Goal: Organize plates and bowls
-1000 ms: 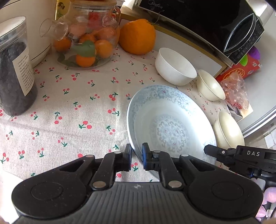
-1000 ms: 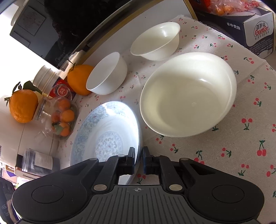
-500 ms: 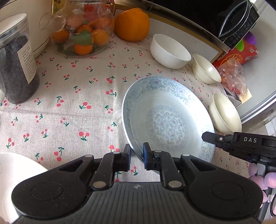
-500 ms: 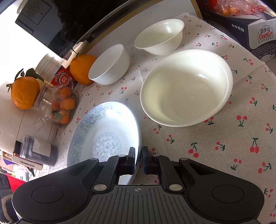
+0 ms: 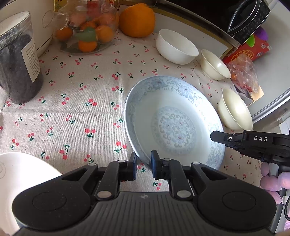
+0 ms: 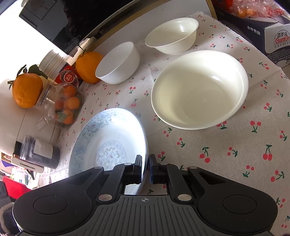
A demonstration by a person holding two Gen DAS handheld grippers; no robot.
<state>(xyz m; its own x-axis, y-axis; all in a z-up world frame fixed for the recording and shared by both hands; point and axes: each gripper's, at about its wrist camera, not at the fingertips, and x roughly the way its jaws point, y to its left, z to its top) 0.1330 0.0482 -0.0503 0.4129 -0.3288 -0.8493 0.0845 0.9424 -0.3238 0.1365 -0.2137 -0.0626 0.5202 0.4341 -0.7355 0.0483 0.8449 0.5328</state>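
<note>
A blue-patterned plate is held above the cherry-print cloth by both grippers. My left gripper is shut on its near rim. My right gripper is shut on its opposite rim and also shows in the left wrist view. A large cream bowl sits right of the plate. A white bowl and a small cream bowl stand further back. A white plate lies at the lower left.
A glass jar of small oranges, a big orange and a dark-filled jar stand at the back left. A black appliance and a red box are at the back right. A carton borders the cloth.
Both grippers have lifted the blue-patterned plate and carried it toward the near left; the white plate at the lower left has come further into view.
</note>
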